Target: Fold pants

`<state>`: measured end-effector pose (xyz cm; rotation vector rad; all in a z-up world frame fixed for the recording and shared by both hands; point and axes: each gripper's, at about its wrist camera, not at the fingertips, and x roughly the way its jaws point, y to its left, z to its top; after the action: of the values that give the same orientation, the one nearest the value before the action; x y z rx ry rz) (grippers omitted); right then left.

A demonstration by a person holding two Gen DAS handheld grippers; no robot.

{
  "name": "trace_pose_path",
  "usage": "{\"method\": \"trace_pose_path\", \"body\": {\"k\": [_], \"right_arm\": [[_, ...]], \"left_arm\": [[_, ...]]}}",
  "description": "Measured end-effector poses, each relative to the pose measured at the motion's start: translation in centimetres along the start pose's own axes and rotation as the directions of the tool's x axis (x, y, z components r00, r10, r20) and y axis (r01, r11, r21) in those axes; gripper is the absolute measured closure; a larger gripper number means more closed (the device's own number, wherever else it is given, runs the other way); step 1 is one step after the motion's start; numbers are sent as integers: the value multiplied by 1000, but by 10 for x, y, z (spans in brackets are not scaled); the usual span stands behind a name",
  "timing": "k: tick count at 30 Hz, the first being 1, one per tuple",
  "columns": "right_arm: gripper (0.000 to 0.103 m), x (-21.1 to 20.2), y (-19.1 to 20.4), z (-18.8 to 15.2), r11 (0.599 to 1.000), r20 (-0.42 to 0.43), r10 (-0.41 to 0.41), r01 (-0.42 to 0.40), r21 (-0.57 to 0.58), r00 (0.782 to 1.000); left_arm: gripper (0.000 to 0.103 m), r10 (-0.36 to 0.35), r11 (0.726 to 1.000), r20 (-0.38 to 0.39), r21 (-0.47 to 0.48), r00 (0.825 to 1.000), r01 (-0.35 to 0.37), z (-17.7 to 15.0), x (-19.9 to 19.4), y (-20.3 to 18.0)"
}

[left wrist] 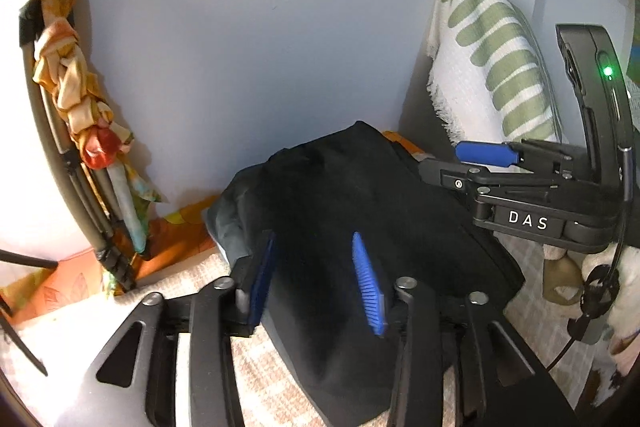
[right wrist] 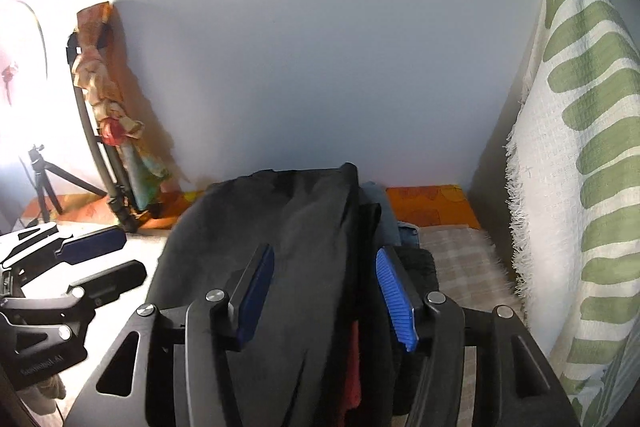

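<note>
**Both claws released over the folded black pants**

While the black pants [left wrist: 360, 211] lie in a folded heap on the checked beige cloth [left wrist: 260, 359] near the pale wall [left wrist: 240, 47], the left gripper [left wrist: 316, 279] hangs over their near end with its jaws parted. Its blue pads [left wrist: 368, 285] stand apart on either side of the dark fabric and do not press on it, so the claw is released, with nothing grasped. In the right wrist view the right gripper [right wrist: 328, 295] sits likewise above the pants [right wrist: 288, 227], jaws spread, the cloth lying between the pads without being pinched. Whether any fingertip brushes the fabric cannot be told.

The right gripper appears at the right edge of the left wrist view, just beside the far side of the pants, and the left gripper [right wrist: 100, 259] shows at the left edge of the right wrist view, beside the pants' other edge.

Under the black pants other garments show: a bluish-grey piece [left wrist: 230, 223] and, in the right wrist view, something red [right wrist: 352, 379]. A white cloth with green stripes [left wrist: 492, 67] hangs upright to the right. A bundle of dark rods wrapped in orange patterned fabric [left wrist: 76, 99] leans on the wall to the left, and a small tripod [right wrist: 44, 175] stands beyond it in bright light
</note>
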<state>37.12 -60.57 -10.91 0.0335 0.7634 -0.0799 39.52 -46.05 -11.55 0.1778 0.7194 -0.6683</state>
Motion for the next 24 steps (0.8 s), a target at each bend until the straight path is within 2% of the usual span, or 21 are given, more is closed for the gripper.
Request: {"method": "trace_pose_path", "body": {"k": [4, 9, 14, 17, 24], "right_arm": [[43, -14, 6, -9, 1000, 11, 3, -3, 2, 1000], [36, -37, 9, -19, 1000, 35, 2, -2, 10, 999], [31, -65, 16, -34, 1000, 58, 7, -8, 17, 998], [25, -83, 21, -43, 1000, 72, 14, -16, 20, 997], [20, -131, 33, -68, 998, 116, 44, -49, 43, 992]], "left_arm": [[59, -3, 1000, 10, 8, 1000, 3, -3, -15, 0], [48, -3, 1000, 32, 6, 999, 3, -9, -41, 4], [44, -10, 1000, 49, 0, 999, 10, -13, -69, 7], [35, 0, 1000, 70, 3, 998, 0, -19, -89, 8], [27, -7, 999, 106, -32, 994, 10, -33, -137, 11]]}}
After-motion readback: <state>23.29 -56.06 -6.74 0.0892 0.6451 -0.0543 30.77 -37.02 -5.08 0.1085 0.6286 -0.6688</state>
